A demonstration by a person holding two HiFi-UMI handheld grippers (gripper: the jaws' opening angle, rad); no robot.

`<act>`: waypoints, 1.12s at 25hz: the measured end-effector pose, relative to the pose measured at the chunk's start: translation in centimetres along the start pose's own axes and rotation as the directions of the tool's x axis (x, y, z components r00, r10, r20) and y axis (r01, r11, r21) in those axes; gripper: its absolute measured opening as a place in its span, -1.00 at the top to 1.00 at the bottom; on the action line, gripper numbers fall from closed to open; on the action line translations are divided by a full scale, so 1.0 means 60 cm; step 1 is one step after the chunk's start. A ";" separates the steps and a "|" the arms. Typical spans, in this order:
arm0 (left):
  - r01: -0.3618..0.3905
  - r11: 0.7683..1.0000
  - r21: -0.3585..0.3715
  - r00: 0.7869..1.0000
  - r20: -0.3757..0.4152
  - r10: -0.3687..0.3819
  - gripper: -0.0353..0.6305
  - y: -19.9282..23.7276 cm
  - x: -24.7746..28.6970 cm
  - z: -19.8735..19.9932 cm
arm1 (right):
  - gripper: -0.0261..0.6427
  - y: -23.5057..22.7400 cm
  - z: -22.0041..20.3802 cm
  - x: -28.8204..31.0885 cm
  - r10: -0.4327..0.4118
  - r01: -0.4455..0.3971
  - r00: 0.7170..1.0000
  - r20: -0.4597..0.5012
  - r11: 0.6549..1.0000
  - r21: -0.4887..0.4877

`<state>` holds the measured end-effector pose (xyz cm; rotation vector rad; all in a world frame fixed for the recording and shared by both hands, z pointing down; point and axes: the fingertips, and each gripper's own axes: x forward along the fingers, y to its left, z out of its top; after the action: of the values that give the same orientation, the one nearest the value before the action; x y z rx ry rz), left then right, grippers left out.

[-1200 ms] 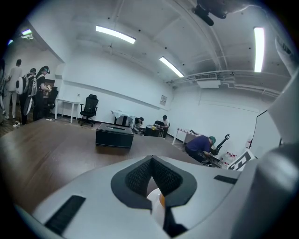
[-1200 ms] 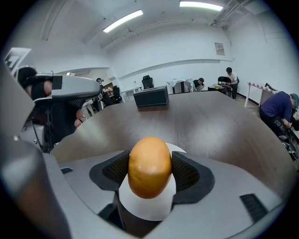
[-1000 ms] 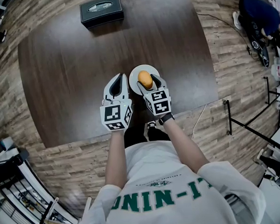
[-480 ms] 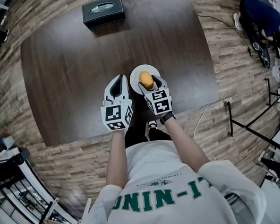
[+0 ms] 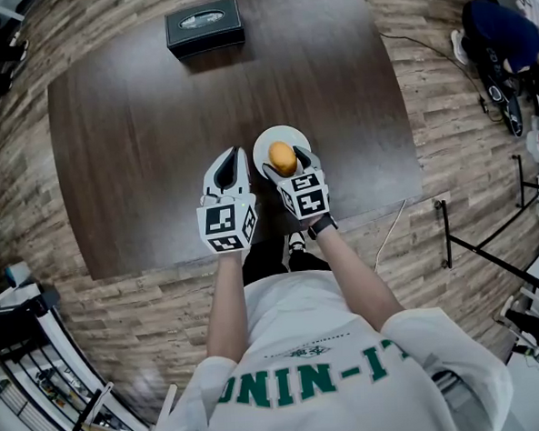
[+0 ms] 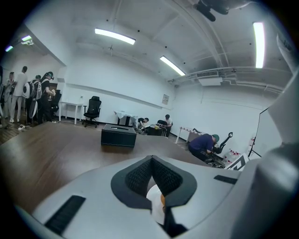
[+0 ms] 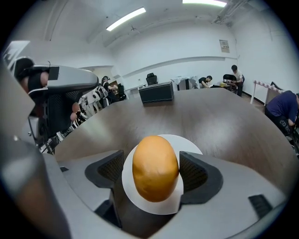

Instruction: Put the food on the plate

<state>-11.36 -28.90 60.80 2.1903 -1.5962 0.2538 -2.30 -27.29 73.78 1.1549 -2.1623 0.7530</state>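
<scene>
The right tongs (image 5: 283, 160) have just been opening. Their two dark pads now stand wide, one on each side of the food (image 7: 155, 173). The food is a smooth, round, orange-brown thing, a bit like a small bun. It is between the pads, but they do not squeeze it. There is a clear white gap on the left side. On the right side the pad is very close, and I cannot tell if it just brushes the food.

Under the food is the white plate (image 7: 189, 144). In the right gripper view the food lies on the part of the plate nearest the tongs, with the white rim showing all round it. From the head view it is right over the plate too. So I think the food now sits on the plate and the tongs have let it go.

The left tongs (image 5: 234, 157) are just beside the plate, on its left. Their tips are pressed together and they hold nothing. Through the little hole behind the tips you can see a bit of the plate.

The plate is near the front edge of the dark bench (image 5: 137, 127). A black box (image 5: 205, 24) sits far away at the back.

That means the job looks almost done. What is left, I think, is to pull the right tongs back without bumping the food.
</scene>
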 end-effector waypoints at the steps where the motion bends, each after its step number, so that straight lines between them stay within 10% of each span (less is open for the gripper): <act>1: -0.001 1.000 0.002 1.000 0.001 0.001 0.86 -0.001 -0.003 0.001 | -0.22 0.001 0.001 -0.001 0.002 -0.002 1.000 0.003 1.000 0.000; 15: -0.011 1.000 0.010 1.000 0.022 0.011 0.86 -0.015 -0.019 0.010 | -0.37 -0.017 0.017 -0.038 -0.033 0.034 0.998 0.057 0.999 -0.015; 28: -0.027 0.999 0.029 0.998 0.058 0.025 0.86 -0.038 -0.046 0.036 | -0.07 -0.052 0.068 -0.122 -0.077 0.077 0.979 0.188 0.997 0.007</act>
<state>-10.31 -26.86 57.26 2.2192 -1.6631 0.2252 2.90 -27.67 66.53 1.3494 -2.2555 0.6320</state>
